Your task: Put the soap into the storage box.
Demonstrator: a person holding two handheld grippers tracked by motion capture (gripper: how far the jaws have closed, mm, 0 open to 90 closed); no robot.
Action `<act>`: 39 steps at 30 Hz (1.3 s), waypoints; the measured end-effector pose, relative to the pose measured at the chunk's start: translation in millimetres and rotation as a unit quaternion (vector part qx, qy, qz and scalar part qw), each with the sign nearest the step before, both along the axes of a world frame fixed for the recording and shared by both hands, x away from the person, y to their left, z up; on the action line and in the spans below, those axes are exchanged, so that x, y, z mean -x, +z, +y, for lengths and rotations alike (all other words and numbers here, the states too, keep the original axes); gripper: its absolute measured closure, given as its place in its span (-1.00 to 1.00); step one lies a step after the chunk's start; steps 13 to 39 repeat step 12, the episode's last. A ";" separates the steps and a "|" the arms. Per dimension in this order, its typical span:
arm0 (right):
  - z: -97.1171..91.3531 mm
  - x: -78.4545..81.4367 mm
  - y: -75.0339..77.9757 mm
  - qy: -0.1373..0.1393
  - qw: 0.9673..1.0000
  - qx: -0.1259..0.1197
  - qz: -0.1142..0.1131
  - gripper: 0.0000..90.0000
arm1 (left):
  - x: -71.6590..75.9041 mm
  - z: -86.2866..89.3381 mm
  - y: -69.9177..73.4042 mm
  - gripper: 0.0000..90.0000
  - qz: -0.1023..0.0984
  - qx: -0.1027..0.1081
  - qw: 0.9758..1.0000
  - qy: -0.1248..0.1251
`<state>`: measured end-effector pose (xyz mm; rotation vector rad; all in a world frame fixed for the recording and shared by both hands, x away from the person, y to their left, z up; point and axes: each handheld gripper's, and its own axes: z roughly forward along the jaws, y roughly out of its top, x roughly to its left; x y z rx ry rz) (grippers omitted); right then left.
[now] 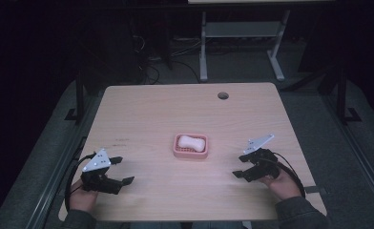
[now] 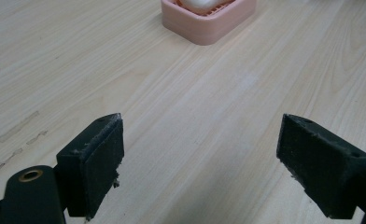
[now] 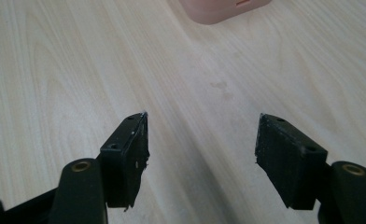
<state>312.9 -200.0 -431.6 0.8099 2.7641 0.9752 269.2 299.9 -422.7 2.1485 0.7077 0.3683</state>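
soap: white bar [image 1: 192, 141] lying in the pink dish [image 1: 177, 151], mid-table
left gripper [image 1: 119, 171]: jaws apart, empty, well left of dish
right gripper [image 1: 242, 166]: jaws apart, empty, right of dish
step: likely start, nothing grasped yet
next: reach in, line jaws over soap or dish rim

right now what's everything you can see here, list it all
soap dish: one, pink, centre of the table, between the two grippers
soap bar: one, white, lying in the soap dish
table: one, light wood, round cable hole near its far edge
desk frame: one, white legs, on the floor beyond the table
left gripper: one, black with grey plate, near left, open, off the dish
right gripper: one, black with grey plate, near right, open, off the dish
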 end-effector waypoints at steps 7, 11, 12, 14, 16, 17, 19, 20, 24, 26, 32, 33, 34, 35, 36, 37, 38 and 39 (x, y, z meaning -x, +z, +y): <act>-6.6 19.0 -6.7 -0.009 1.000 -0.011 -0.015 -0.31 | 0.2 -2.6 -0.4 -0.67 0.001 -0.005 1.000 -0.007; -11.7 30.1 -9.2 -0.030 0.999 -0.011 -0.025 -0.44 | 0.3 -4.4 -0.8 -0.67 0.002 -0.004 1.000 -0.010; -13.6 33.0 -9.7 -0.033 0.999 -0.015 -0.031 -0.44 | 0.2 -4.6 -0.8 -0.67 0.002 -0.005 1.000 -0.011; -13.6 33.0 -9.7 -0.033 0.999 -0.015 -0.031 -0.44 | 0.2 -4.6 -0.8 -0.67 0.002 -0.005 1.000 -0.011; -13.6 33.0 -9.7 -0.033 0.999 -0.015 -0.031 -0.44 | 0.2 -4.6 -0.8 -0.67 0.002 -0.005 1.000 -0.011; -13.6 33.0 -9.7 -0.033 0.999 -0.015 -0.031 -0.44 | 0.2 -4.6 -0.8 -0.67 0.002 -0.005 1.000 -0.011; -13.6 33.0 -9.7 -0.033 0.999 -0.015 -0.031 -0.44 | 0.2 -4.6 -0.8 -0.67 0.002 -0.005 1.000 -0.011; -13.6 33.0 -9.7 -0.033 0.999 -0.015 -0.031 -0.44 | 0.2 -4.6 -0.8 -0.67 0.002 -0.005 1.000 -0.011; -13.6 33.0 -9.7 -0.033 0.999 -0.015 -0.031 -0.44 | 0.2 -4.6 -0.8 -0.67 0.002 -0.005 1.000 -0.011; -13.6 33.0 -9.7 -0.033 0.999 -0.015 -0.031 -0.44 | 0.2 -4.6 -0.8 -0.67 0.002 -0.005 1.000 -0.011; -13.6 33.0 -9.7 -0.033 0.999 -0.015 -0.031 -0.44 | 0.2 -4.6 -0.8 -0.67 0.002 -0.005 1.000 -0.011; -13.6 33.0 -9.7 -0.033 0.999 -0.015 -0.031 -0.44 | 0.2 -4.6 -0.8 -0.67 0.002 -0.005 1.000 -0.011; -13.6 33.0 -9.7 -0.033 0.999 -0.015 -0.031 -0.44 | 0.2 -4.6 -0.8 -0.67 0.002 -0.005 1.000 -0.011; -13.6 33.0 -9.7 -0.033 0.999 -0.015 -0.031 -0.44 | 0.2 -4.6 -0.8 -0.67 0.002 -0.005 1.000 -0.011; -13.6 33.0 -9.7 -0.033 0.999 -0.015 -0.031 -0.44 | 0.2 -4.6 -0.8 -0.67 0.002 -0.005 1.000 -0.011; -13.6 33.0 -9.7 -0.033 0.999 -0.015 -0.031 -0.44 | 0.2 -4.6 -0.8 -0.67 0.002 -0.005 1.000 -0.011; -13.6 33.0 -9.7 -0.033 0.999 -0.015 -0.031 -0.44 | 0.2 -4.6 -0.8 -0.67 0.002 -0.005 1.000 -0.011; -13.6 33.0 -9.7 -0.033 0.999 -0.015 -0.031 -0.44 | 0.2 -4.6 -0.8 -0.67 0.002 -0.005 1.000 -0.011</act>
